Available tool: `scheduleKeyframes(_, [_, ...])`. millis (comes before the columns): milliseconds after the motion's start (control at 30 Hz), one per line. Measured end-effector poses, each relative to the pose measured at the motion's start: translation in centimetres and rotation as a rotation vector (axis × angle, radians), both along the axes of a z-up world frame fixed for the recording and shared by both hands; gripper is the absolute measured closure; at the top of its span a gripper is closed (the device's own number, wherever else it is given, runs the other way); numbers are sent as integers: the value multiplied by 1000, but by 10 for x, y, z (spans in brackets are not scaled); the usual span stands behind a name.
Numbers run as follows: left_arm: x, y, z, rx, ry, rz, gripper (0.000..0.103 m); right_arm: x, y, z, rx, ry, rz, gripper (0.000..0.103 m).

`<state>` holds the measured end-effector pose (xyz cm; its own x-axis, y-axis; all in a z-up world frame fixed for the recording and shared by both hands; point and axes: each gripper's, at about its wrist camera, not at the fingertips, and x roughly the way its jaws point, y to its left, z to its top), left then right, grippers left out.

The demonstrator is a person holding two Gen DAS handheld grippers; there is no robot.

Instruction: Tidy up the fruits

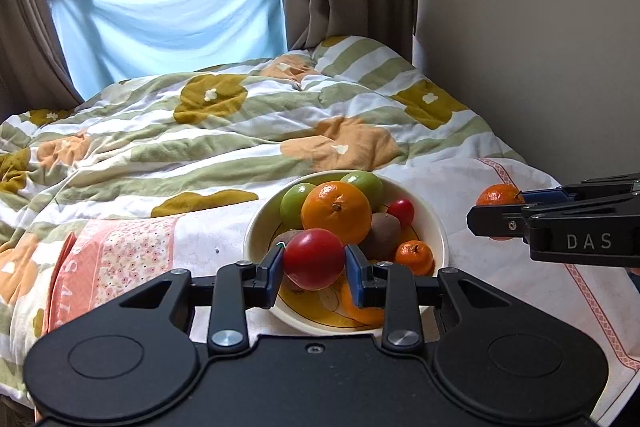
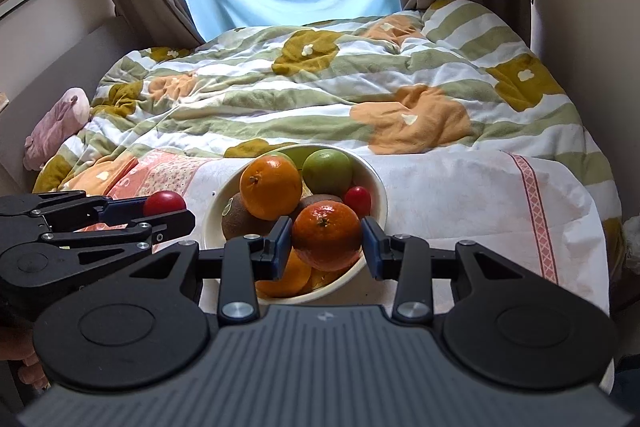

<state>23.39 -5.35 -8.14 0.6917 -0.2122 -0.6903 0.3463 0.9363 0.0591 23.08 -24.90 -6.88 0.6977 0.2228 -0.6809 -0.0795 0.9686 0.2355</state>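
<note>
Left wrist view first: my left gripper (image 1: 314, 261) has its blue pads pressed on either side of a red fruit (image 1: 314, 259), smooth and round like a tomato or plum, held above the near rim of the bowl (image 1: 256, 223). My right gripper (image 2: 326, 239) likewise clamps a mandarin (image 2: 326, 235), its pads tight on both flanks, just over the bowl's near right edge. Both tools angle downward toward the bed, side by side, each showing up at the margin of the other's camera with its fruit in the jaws. Outward from there, the cream bowl sits on a white cloth (image 1: 500, 267) with a pink patterned border, spread over the near end of the bed, with the flowered quilt (image 1: 224, 123) beyond it. Inside the bowl I count a large orange (image 1: 336, 213), two green apples (image 1: 294, 201), a small red fruit (image 1: 401, 211) near the far right rim, kiwis (image 1: 385, 235) and a small mandarin (image 1: 415, 255) at the near right. No fruit lies loose on the cloth that I can see. I cannot tell whether these two pieces are arriving or being taken out for sorting; either way the two held fruits remain to be placed, so I judge the job as partway.
</note>
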Motion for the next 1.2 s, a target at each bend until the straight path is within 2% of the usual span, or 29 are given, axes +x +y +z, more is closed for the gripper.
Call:
scheduleKeyframes(333, [31,-8,-43,83,53,-156,67,25,13,-25,-2,60,-79,51])
scheduleKeyframes(533, [39,-12,-52,79,75,-195,64,29,15,-34,-8,83,-113,51])
scheduleKeyframes(567, [40,-11,-52,78,75,-198,58,29,15,-35,-9,86,-117,51])
scheduleKeyframes(633, [38,-10,-51,66,63,-205,18,29,14,-37,-9,89,-124,51])
scheduleKeyframes(700, [35,-7,-46,59,33,-204,9,29,14,-37,-10,91,-127,51])
scheduleKeyframes(833, [30,-1,-40,59,32,-192,9,29,14,-37,-11,89,-122,51])
scheduleKeyframes(1200, [20,21,-24,34,32,-82,9,43,11,-26,-43,61,-50,51])
